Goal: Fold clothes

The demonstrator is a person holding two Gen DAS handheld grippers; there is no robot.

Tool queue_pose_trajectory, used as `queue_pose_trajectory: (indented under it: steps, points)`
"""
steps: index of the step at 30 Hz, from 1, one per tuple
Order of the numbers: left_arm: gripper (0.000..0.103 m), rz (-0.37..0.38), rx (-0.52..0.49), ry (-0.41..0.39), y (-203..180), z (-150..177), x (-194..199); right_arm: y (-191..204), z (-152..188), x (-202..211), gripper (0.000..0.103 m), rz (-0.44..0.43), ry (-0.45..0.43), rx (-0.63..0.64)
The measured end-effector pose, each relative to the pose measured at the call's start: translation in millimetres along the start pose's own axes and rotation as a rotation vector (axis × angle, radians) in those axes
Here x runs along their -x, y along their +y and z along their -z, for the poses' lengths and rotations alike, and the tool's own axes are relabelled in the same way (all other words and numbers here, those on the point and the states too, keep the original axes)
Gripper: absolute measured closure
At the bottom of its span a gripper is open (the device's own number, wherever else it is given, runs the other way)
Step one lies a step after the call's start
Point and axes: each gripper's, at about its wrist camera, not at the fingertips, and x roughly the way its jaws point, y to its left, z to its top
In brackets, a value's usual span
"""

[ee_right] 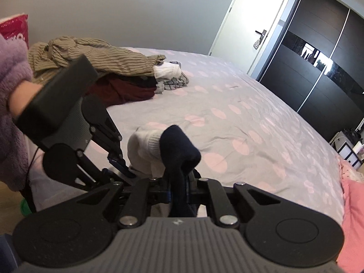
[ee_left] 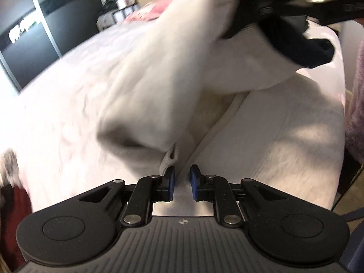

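Note:
A white garment (ee_left: 163, 72) with a ribbed edge hangs over the bed, bunched with a dark navy piece (ee_left: 302, 45). My right gripper (ee_left: 252, 20) comes in from the top right of the left wrist view and is shut on both. In the right wrist view the navy piece (ee_right: 179, 150) and white ribbed cloth (ee_right: 147, 145) stick up out of the right gripper (ee_right: 182, 182). My left gripper (ee_left: 182, 182) is narrowly open with nothing between its blue pads. A lower corner of the white garment touches the outside of its left fingertip. The left gripper (ee_right: 122, 166) sits beside the white cloth, held by a hand in a purple fuzzy sleeve.
The bed (ee_right: 250, 118) has a grey sheet with pink dots. A heap of clothes lies at its far left: an olive ribbed sweater (ee_right: 97, 56), a maroon garment (ee_right: 122, 93), a plaid piece (ee_right: 175, 82). A pink blanket (ee_right: 352, 204) lies right. A dark wardrobe (ee_right: 318, 68) and a door (ee_right: 250, 22) stand behind.

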Motion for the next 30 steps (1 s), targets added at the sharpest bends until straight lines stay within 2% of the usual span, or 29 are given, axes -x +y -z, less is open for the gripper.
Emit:
queue_pose_trajectory:
  steps: [2, 7, 11, 15, 17, 19, 21, 24, 27, 30]
  points:
    - [0.089, 0.011, 0.049, 0.012, 6.3, 5.8, -2.2, 3.3, 2.4, 0.6, 0.091, -0.024, 0.005, 0.007]
    - [0.089, -0.004, 0.053, 0.014, 6.2, 10.1, 20.4, 27.1, 15.4, 10.6, 0.091, -0.139, 0.015, 0.127]
    - [0.089, -0.072, 0.133, 0.021, 17.7, 12.5, 50.2, 56.0, 36.5, 19.2, 0.091, -0.224, 0.038, 0.281]
    - [0.089, -0.14, 0.213, 0.028, 29.2, 14.9, 80.0, 89.5, 58.8, 17.3, 0.091, -0.283, 0.106, 0.444]
    - [0.089, -0.131, 0.246, -0.017, 32.0, 11.0, 99.2, 103.5, 66.9, 13.2, 0.091, -0.3, 0.135, 0.483]
    - [0.089, -0.079, 0.22, -0.078, 21.7, -0.1, 115.5, 117.1, 73.4, 6.2, 0.091, -0.312, 0.166, 0.507]
    - [0.089, -0.034, 0.124, -0.081, -4.6, -11.6, 115.2, 128.6, 79.3, -0.8, 0.09, -0.301, 0.19, 0.533]
    - [0.089, 0.017, 0.014, -0.008, -45.0, -15.0, 98.9, 135.2, 84.4, -10.4, 0.09, -0.281, 0.207, 0.54]
    - [0.089, 0.012, -0.033, 0.074, -66.7, 3.4, 76.7, 131.5, 85.1, -13.0, 0.088, -0.27, 0.2, 0.519]
    - [0.089, 0.005, -0.026, 0.138, -72.7, 22.5, 58.8, 124.3, 86.0, -10.3, 0.074, -0.264, 0.187, 0.489]
